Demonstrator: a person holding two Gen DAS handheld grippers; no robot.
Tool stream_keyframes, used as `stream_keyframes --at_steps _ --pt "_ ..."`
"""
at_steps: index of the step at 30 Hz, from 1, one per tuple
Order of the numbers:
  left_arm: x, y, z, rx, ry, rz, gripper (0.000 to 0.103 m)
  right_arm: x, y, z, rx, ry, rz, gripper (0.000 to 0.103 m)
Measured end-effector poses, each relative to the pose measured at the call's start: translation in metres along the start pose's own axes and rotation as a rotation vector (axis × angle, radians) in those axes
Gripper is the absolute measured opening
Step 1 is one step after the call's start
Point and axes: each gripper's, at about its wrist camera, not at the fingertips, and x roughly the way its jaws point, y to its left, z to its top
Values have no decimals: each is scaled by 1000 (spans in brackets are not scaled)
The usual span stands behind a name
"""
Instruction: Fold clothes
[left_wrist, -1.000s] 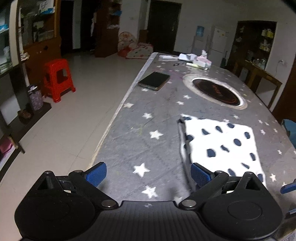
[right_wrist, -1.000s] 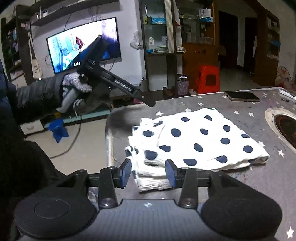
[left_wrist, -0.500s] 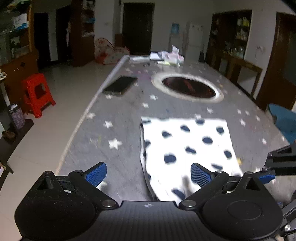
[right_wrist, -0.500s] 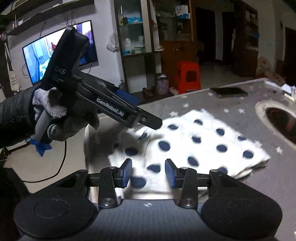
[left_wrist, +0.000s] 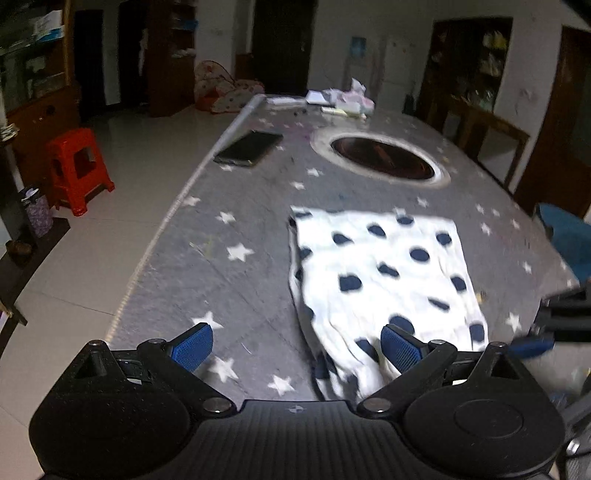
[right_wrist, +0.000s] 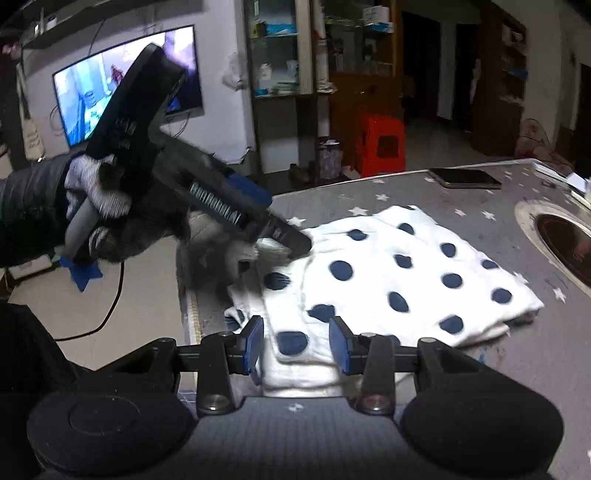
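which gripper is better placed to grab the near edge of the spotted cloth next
Right. The right gripper is open with the polka-dot cloth edge between its fingers; the left gripper straddles mostly bare table.

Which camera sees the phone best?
The left wrist view: the phone lies near the table edge, large and whole, with its dark face showing. In the right wrist view the phone is only a small thin sliver far off at the table's edge, seen nearly edge-on.
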Motion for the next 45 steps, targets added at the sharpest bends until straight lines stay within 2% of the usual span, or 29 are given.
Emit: stream_keyframes --at_steps 2,4,7,10,13,17,23,28,31,35,45 --pt "-3 4 4 -15 -13 16 101 4 5 2 -36 3 2 39" --pt "-5 7 6 -31 -20 27 102 11 8 2 -63 22 -3 26" --pt "-7 10 7 -40 -28 27 102 10 7 2 -49 20 5 19" --pt "-10 10 9 -35 -37 24 102 -2 6 4 -28 -19 27 18" --pt "-11 9 11 -29 -46 16 102 -18 7 2 -62 -47 47 18" --pt "-10 2 12 -22 -42 -5 102 -11 10 -9 -105 2 45 18" --pt "-10 -23 12 24 -46 -63 102 -6 8 -10 -81 -9 70 25" --pt "0 -35 10 50 -34 -87 101 -25 -8 -6 -11 -30 95 28" --pt "8 -39 5 68 -23 -63 100 -39 -27 0 53 -60 55 29" --pt "14 -39 -6 86 5 -47 100 -39 -55 9 105 -79 -67 29" --pt "17 -32 -21 69 52 -43 100 35 -126 21 200 -23 -242 30"
